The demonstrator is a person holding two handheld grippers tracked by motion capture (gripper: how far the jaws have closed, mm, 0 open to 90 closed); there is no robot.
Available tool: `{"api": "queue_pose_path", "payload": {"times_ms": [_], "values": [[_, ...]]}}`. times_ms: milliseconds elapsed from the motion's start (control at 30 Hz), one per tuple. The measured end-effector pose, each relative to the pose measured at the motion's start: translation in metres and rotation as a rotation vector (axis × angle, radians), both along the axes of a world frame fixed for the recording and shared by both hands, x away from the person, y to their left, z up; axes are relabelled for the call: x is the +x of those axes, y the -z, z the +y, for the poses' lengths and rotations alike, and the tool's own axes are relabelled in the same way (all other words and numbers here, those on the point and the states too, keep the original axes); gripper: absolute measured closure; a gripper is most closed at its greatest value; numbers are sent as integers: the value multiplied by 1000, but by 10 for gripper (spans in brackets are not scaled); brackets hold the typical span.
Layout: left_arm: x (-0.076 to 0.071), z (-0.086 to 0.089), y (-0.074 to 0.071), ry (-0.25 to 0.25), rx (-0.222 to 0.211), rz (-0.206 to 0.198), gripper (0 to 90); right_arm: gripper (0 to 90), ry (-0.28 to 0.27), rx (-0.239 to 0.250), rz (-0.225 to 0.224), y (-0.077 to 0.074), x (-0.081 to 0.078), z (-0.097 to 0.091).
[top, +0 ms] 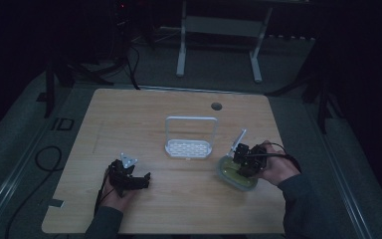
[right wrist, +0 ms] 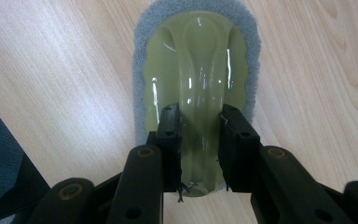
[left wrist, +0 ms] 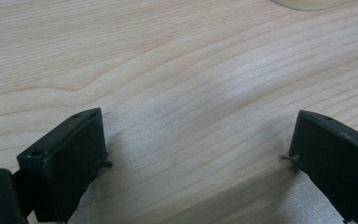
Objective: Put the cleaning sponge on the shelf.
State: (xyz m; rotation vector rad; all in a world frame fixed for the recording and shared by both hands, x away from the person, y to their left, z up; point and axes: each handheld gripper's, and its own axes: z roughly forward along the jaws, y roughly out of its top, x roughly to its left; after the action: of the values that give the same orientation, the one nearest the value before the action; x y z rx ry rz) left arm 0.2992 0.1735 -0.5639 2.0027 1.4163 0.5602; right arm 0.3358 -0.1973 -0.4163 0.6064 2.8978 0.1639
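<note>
Right tool (right wrist: 200,154) clamps scrubber (right wrist: 196,70) near table (top: 129,114) edge.

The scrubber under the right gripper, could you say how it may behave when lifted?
The scrubber has a glossy green grip, so the shut right gripper might slip. Its grey pad looks soft and could flex. It lies flat, so rolling seems unlikely.
</note>
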Motion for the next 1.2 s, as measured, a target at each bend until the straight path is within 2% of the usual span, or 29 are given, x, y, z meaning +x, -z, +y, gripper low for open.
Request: {"api": "queue_pose_path", "payload": {"times_ms": [300,733,1200], "values": [[0,0,0,0,0,0,38,715,-24,-4,-14,-5,3,6],[0,0,0,0,0,0,38,715,-49,-36,-33,-8,6,16],[0,0,0,0,0,0,38,715,-68,-33,-51,-10,8,22]]}}
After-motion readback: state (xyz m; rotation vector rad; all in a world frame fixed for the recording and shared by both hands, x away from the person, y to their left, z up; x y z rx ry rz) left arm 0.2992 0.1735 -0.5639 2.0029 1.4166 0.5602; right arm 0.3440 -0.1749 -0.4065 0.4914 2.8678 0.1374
